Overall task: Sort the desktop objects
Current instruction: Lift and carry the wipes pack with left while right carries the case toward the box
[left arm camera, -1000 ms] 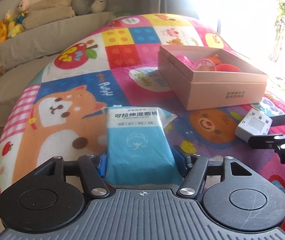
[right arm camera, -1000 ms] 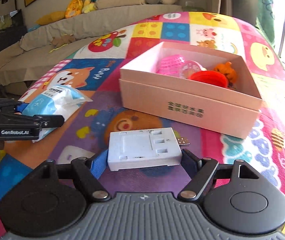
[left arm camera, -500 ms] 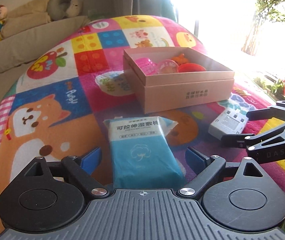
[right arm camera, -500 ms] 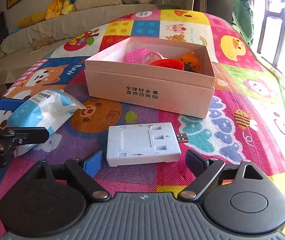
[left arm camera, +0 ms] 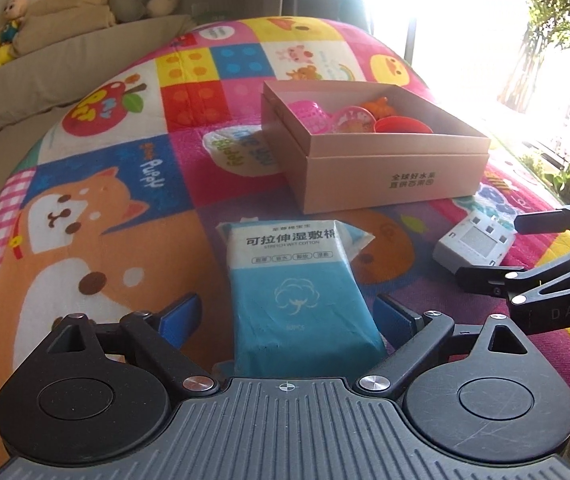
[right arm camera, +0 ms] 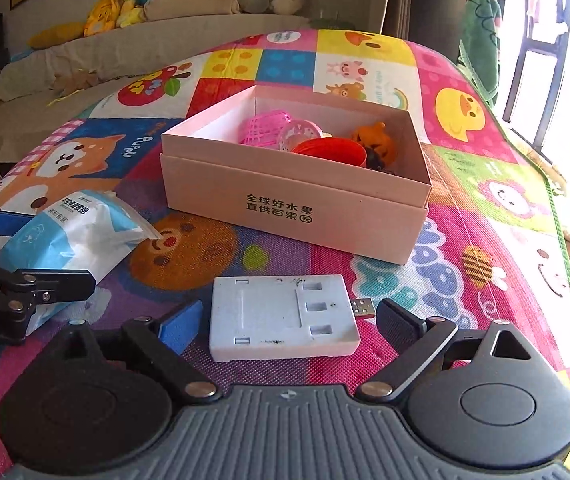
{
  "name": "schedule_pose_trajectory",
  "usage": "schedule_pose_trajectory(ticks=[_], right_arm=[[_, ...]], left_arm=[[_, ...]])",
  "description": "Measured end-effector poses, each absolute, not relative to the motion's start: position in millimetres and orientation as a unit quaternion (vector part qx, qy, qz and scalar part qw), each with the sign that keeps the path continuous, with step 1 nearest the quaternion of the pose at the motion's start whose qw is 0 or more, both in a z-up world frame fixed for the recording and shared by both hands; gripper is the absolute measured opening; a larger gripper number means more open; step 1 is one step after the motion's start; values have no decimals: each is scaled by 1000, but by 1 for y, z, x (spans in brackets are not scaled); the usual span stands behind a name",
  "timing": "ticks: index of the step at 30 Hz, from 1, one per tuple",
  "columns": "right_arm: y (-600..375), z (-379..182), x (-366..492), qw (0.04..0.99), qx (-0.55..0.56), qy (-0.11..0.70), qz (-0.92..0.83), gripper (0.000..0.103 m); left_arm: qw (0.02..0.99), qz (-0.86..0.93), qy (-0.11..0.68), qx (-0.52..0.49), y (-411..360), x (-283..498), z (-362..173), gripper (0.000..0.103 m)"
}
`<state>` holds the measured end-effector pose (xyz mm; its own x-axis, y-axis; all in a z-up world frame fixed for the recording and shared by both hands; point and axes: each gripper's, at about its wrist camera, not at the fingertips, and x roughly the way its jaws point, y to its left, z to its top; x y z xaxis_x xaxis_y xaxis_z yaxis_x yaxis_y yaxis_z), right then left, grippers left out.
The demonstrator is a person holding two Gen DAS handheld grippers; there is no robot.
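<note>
A blue and white pack of wet cotton pads (left arm camera: 297,284) lies on the colourful play mat between the fingers of my open left gripper (left arm camera: 285,316), which do not touch it. It also shows in the right wrist view (right arm camera: 73,236). A white flat USB device (right arm camera: 283,316) lies between the fingers of my open right gripper (right arm camera: 289,320), also apart from them; it shows in the left wrist view (left arm camera: 475,242). A pink cardboard box (right arm camera: 297,204) stands beyond both and holds a pink basket, a red bowl and an orange toy.
The play mat (left arm camera: 133,184) covers the surface. A beige sofa with plush toys (right arm camera: 133,0) runs along the back left. A bright window and plants are at the right. The mat's green right edge (right arm camera: 565,240) is near a white shoe on the floor.
Both grippers went from shut on their objects to open. The pack and the USB device now lie free on the mat. Both views pulled back slightly from the box.
</note>
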<state>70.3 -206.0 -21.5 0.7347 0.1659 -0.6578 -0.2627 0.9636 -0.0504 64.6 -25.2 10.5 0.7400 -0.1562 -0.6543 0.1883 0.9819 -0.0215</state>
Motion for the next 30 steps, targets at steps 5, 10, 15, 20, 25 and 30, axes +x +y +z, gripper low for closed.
schedule_pose_trajectory(ticks=[5,10,15,20,25,30], right_arm=[[-208,-28,77,924,-58,359,118,99],[-203,-27,82,922,-52,359,137,80],[-201,-23,73,918,-60,362,153,80],[-216,9,50,927,-81,331,158,80],[-239,91,40,966,-72,205,139,80],[-255,135,57,984,-61,128,111,80]], left_arm=[[933,-95,346,14,-29,68,12,96],[937,-82,340,19,-31,75,14,87],[935,-82,344,27,-29,74,10,65],[943,-103,316,11,-25,61,38,60],[971,-129,198,44,-41,76,117,60],[979,-117,157,56,-63,129,154,61]])
